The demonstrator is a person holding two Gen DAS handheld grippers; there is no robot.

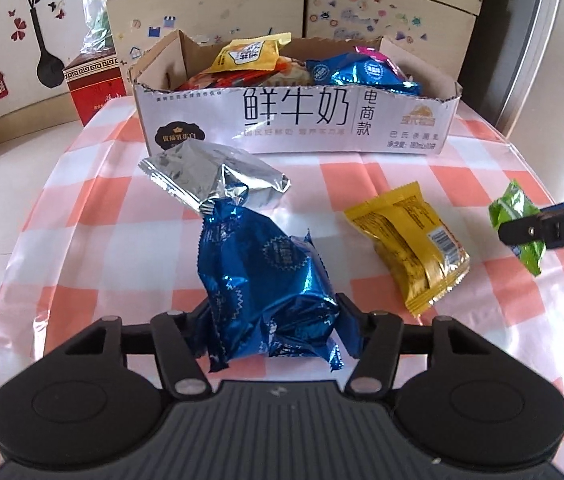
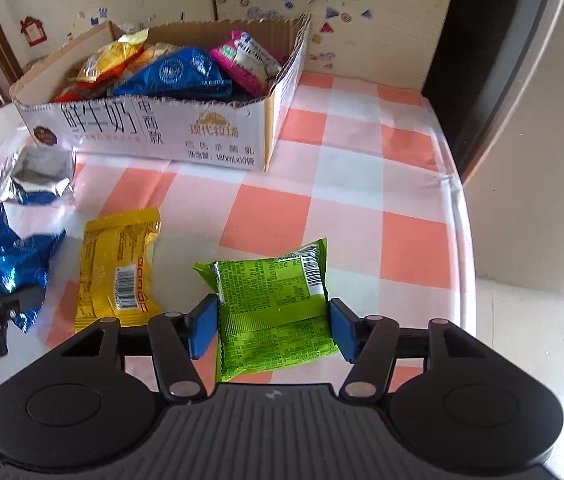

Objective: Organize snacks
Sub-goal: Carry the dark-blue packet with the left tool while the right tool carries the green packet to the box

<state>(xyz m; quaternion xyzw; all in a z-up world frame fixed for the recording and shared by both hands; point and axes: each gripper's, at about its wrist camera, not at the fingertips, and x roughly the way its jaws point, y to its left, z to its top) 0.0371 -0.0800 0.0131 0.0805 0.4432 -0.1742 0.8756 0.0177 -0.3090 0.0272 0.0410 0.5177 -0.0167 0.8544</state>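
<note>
My left gripper is shut on a blue foil snack packet just above the checked tablecloth. My right gripper is shut on a green snack packet, which also shows in the left wrist view. A yellow packet lies on the cloth between the two; it also shows in the right wrist view. A silver packet lies behind the blue one. An open cardboard box at the back holds several snack packets.
A red box stands at the back left beside the wall. A stickered cabinet is behind the cardboard box. The table edge drops off on the right, next to a grey appliance.
</note>
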